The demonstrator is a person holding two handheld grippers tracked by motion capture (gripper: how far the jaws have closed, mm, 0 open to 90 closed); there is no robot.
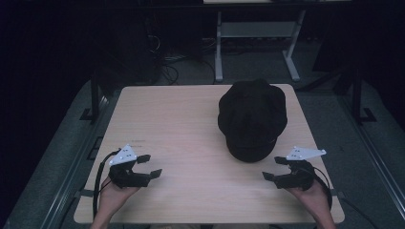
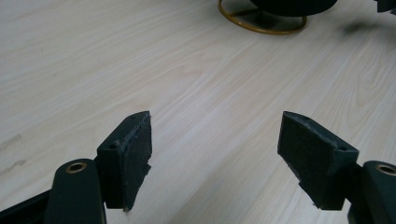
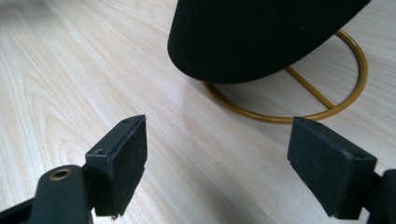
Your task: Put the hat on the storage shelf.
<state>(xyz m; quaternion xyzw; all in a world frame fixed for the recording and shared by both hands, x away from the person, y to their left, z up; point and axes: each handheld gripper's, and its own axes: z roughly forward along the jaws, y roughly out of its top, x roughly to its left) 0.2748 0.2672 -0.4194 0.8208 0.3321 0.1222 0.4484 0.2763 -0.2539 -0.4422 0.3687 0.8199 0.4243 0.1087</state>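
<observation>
The left tongs [image 1: 149, 165] sit at about eight o'clock on the table [image 1: 181, 124], jaws spread wide with bare wood between the pads, pinching nothing and, as far as the left gripper view shows, not touching the tabletop. The right tongs [image 1: 274, 168] sit at about four o'clock, jaws likewise spread wide and empty, pointing inward toward the table's middle. The black cap [image 1: 252, 119] rests at roughly one o'clock from the table's centre, close to the far edge and to the right of the middle line, its brim turned toward the near side. In the right gripper view the cap [image 3: 261, 32] rides on a gold wire stand [image 3: 299, 112] whose round base ring lies flat on the wood; the brim overhangs the ring, and the right tongs' pads [image 3: 126, 163] are near it but apart from it. In the left gripper view the same ring [image 2: 261, 25] shows at twelve o'clock, well apart from those pads [image 2: 135, 154]. The broad stretch from nine o'clock through the centre is open wood. Both hands lie close to the near edge of the table, the right hand [image 1: 313, 193] also near the right edge, and the left hand [image 1: 112, 195] near the left corner.
</observation>
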